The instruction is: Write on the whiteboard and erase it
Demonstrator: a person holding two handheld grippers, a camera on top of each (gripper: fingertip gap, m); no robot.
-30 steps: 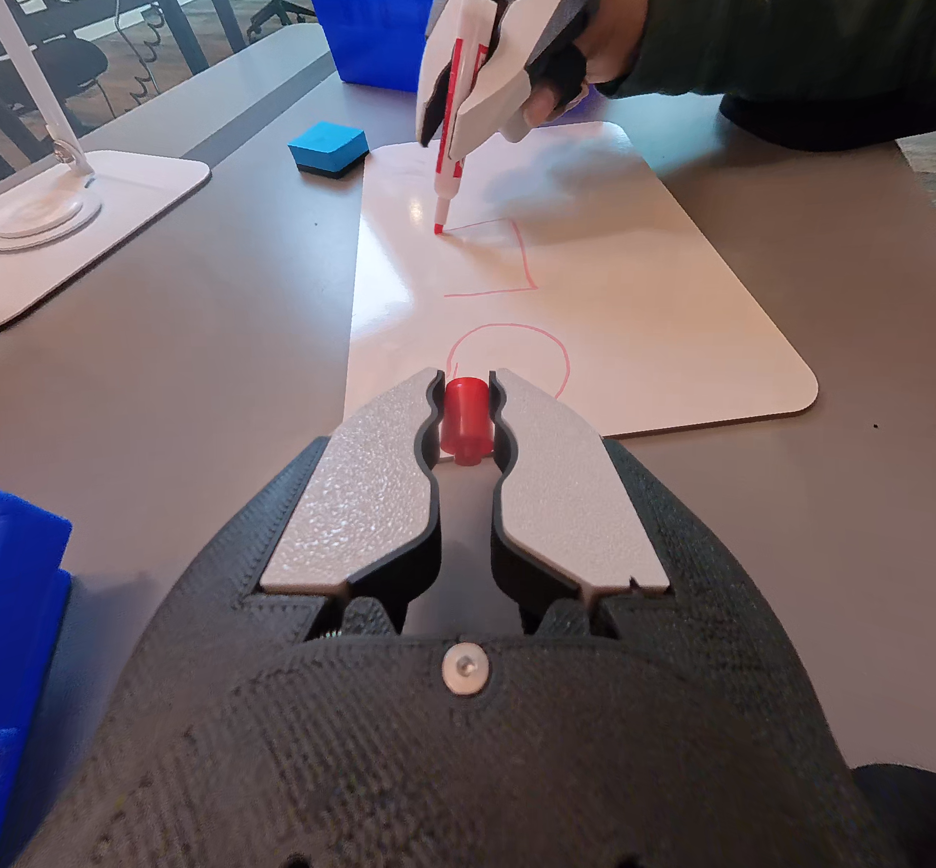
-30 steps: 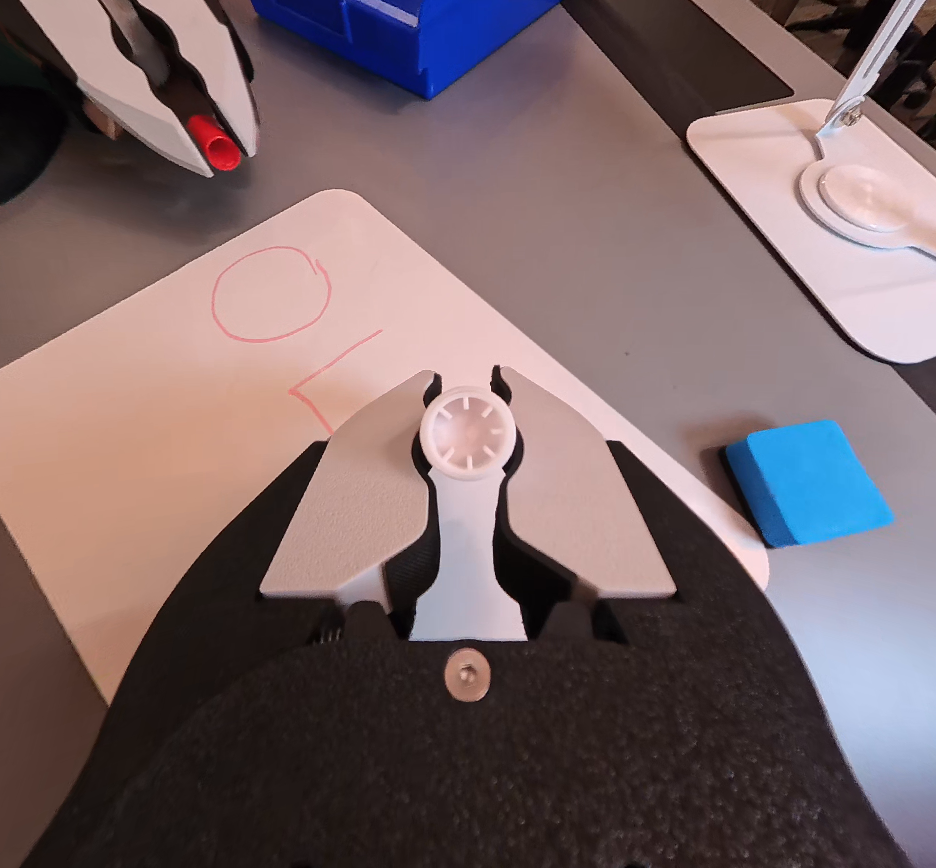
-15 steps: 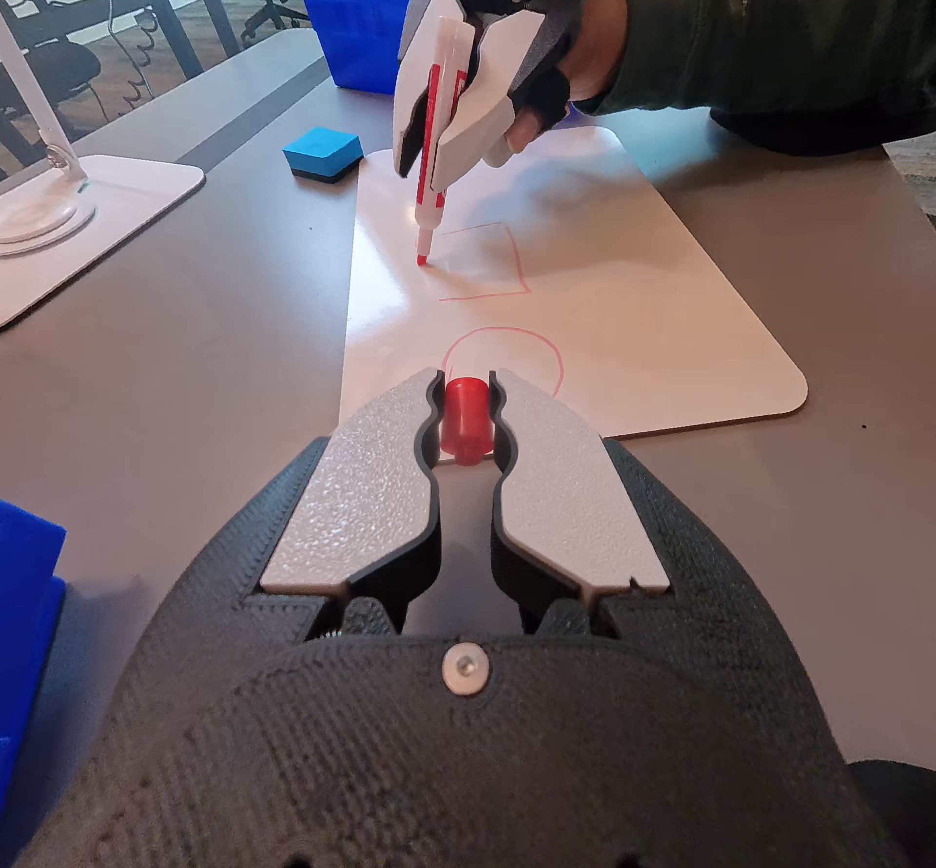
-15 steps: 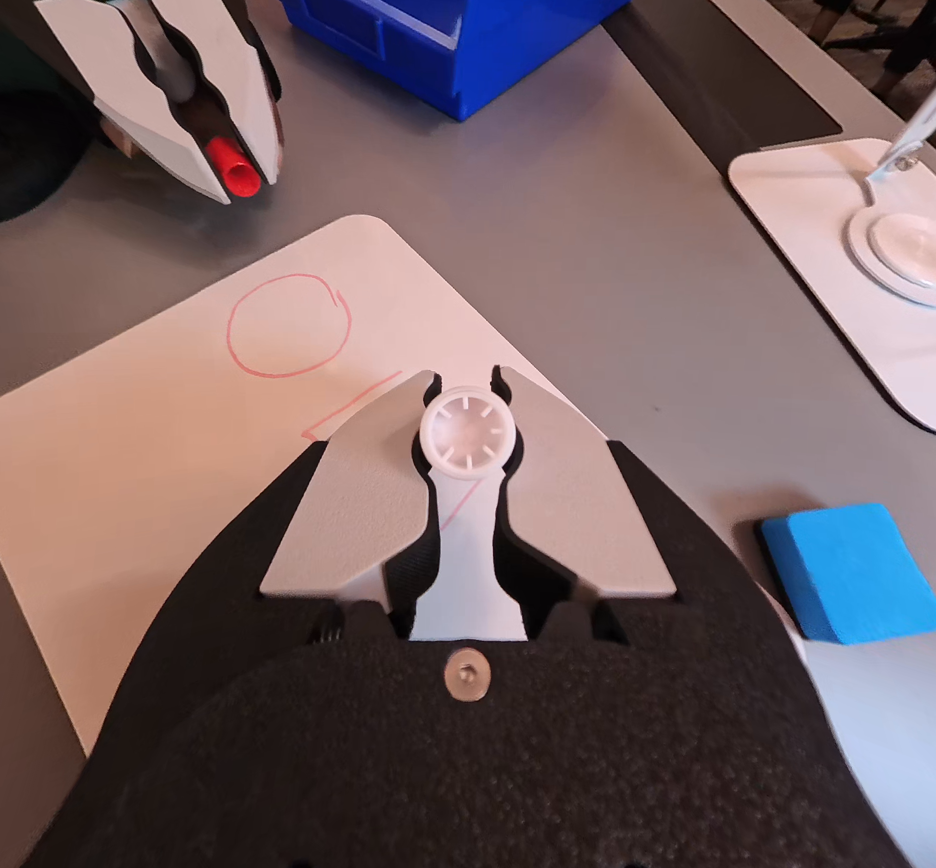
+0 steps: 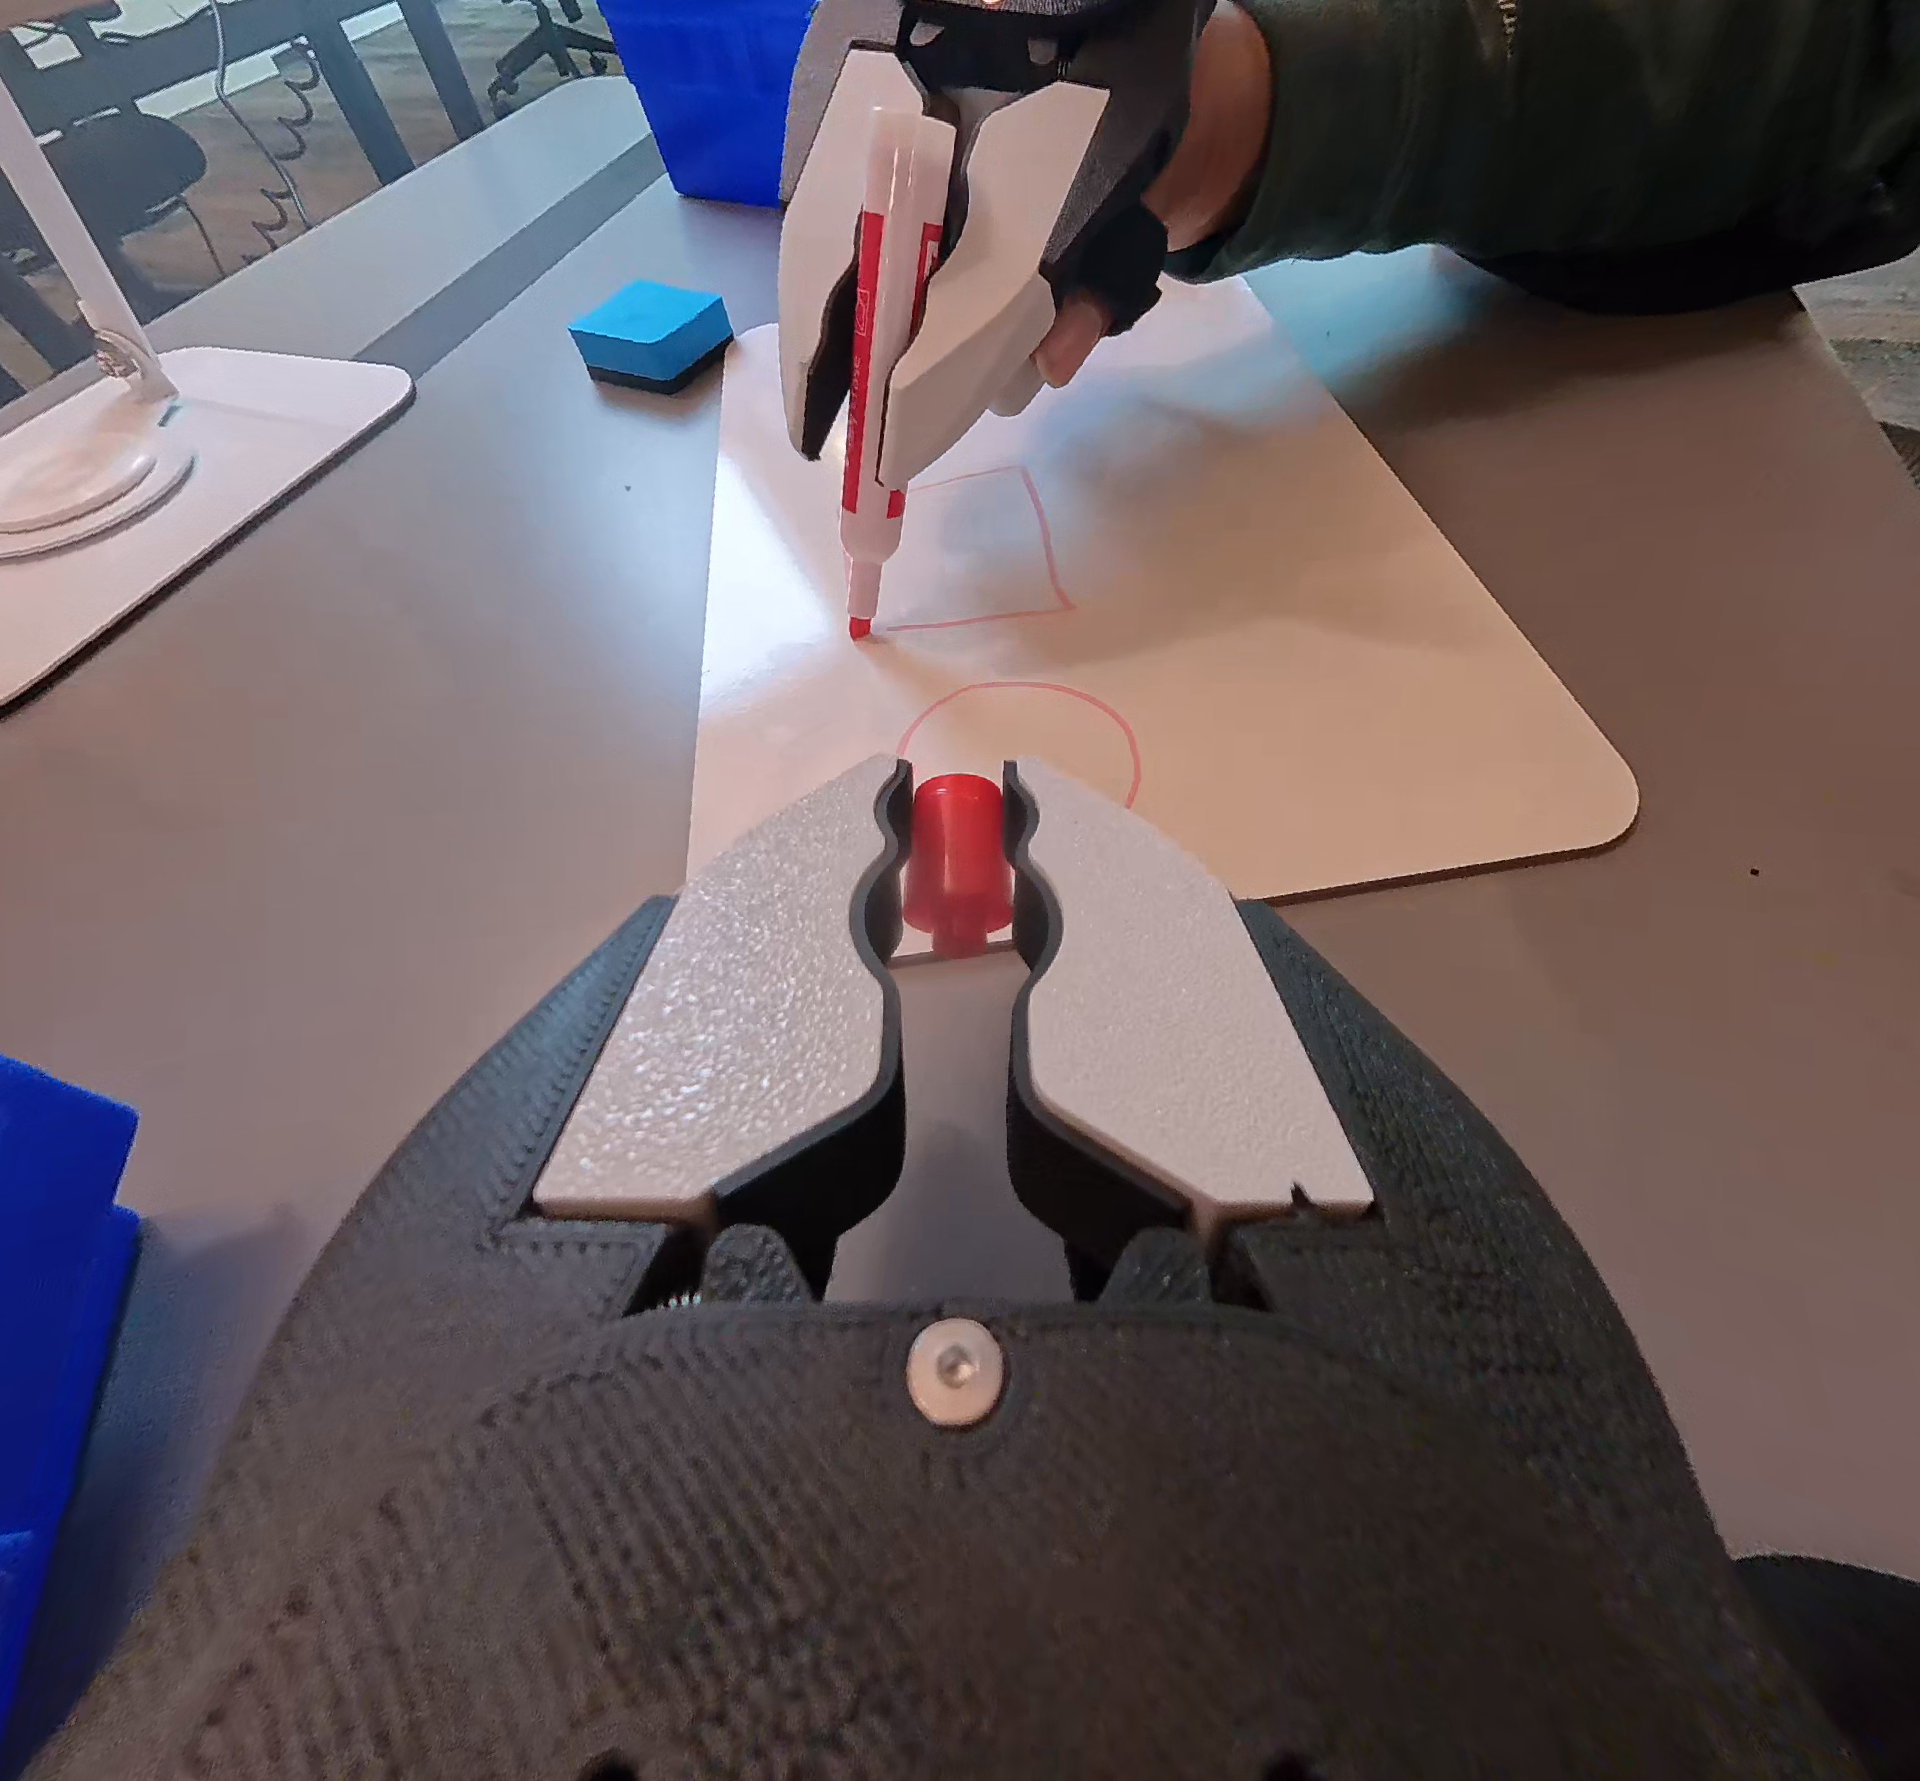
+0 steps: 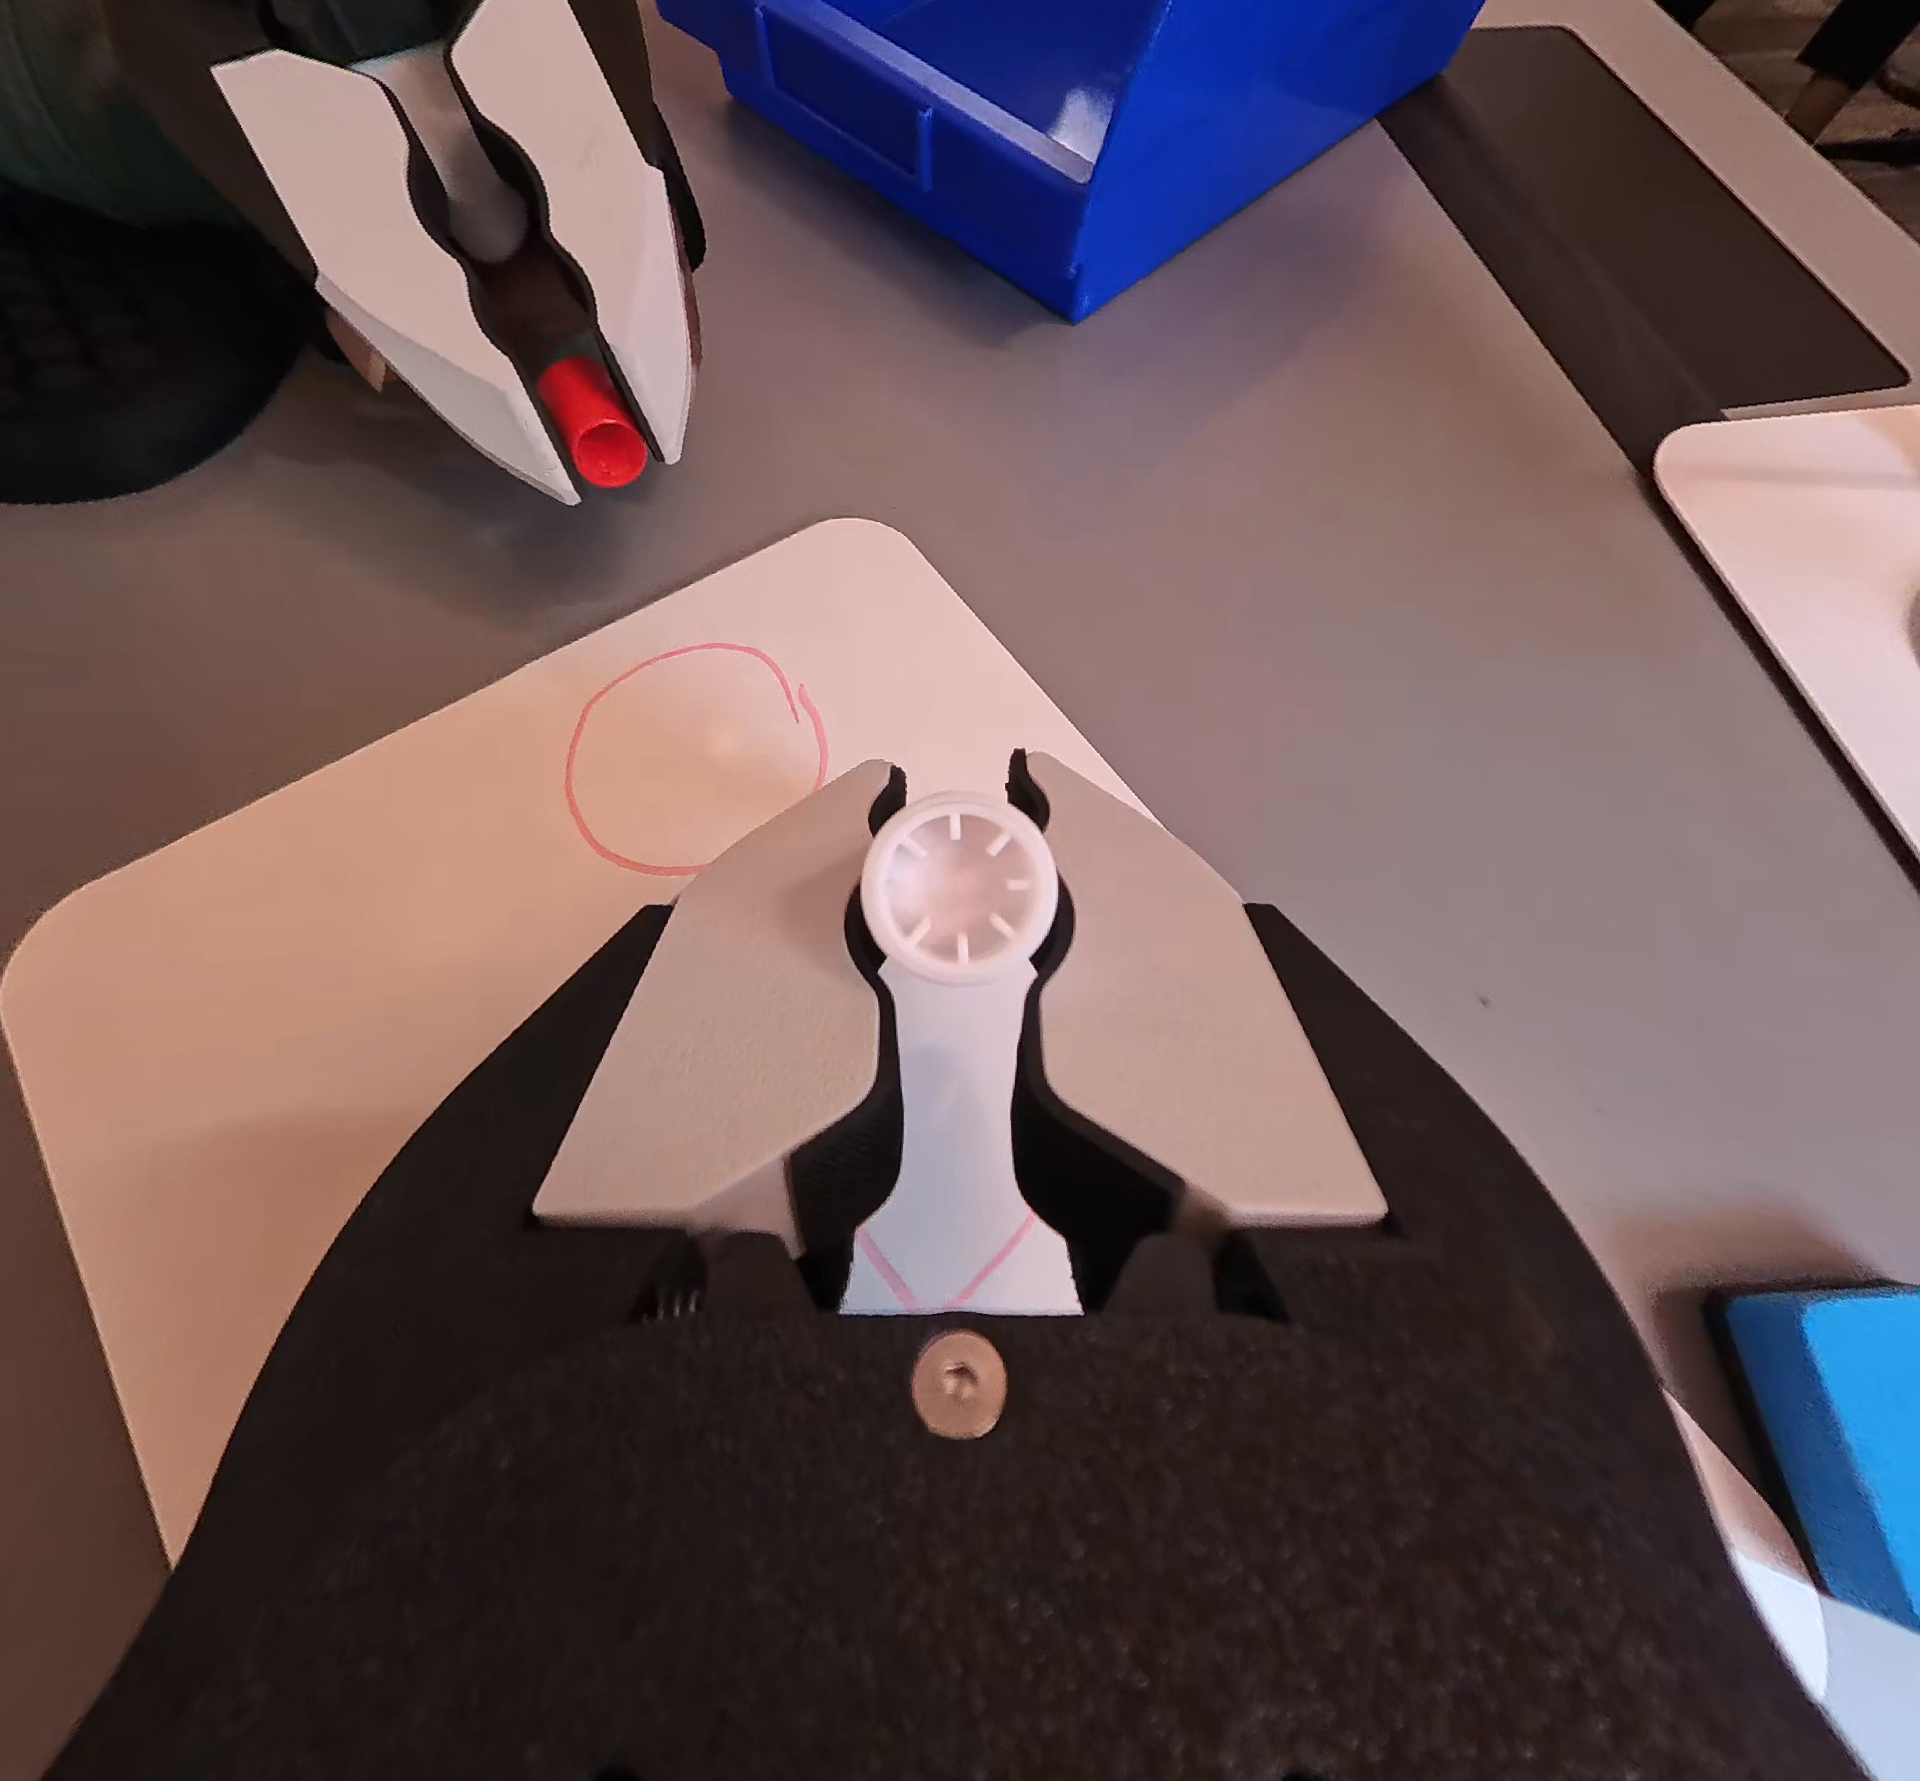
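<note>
A white whiteboard (image 5: 1299, 671) lies flat on the grey table and also shows in the right wrist view (image 6: 312, 983). A red circle (image 5: 1081, 703) and a red square (image 5: 1039, 526) are drawn on it. My right gripper (image 5: 847, 469) is shut on a red-and-white marker (image 5: 878, 381), tip touching the board at the square's near left corner. In its own view (image 6: 956, 775) I see the marker's white butt end (image 6: 958, 900). My left gripper (image 5: 956, 775) is shut on the red marker cap (image 5: 954, 858), held just off the board's near edge; it also shows at top left of the right wrist view (image 6: 613, 484).
A blue eraser (image 5: 649, 334) sits on the table by the board's far left corner; it is at lower right in the right wrist view (image 6: 1839, 1430). Blue bins (image 6: 1091, 69) stand beyond the board. A white lamp base (image 5: 156, 484) is at left. A person's sleeve (image 5: 1610, 69) reaches in from the right. The left gripper's tips are roughly 10 cm from the right gripper's.
The right gripper has drawn the marker tip toward me down the square's left side, from its far left corner to its near left corner. The left gripper has stayed still with the cap.
</note>
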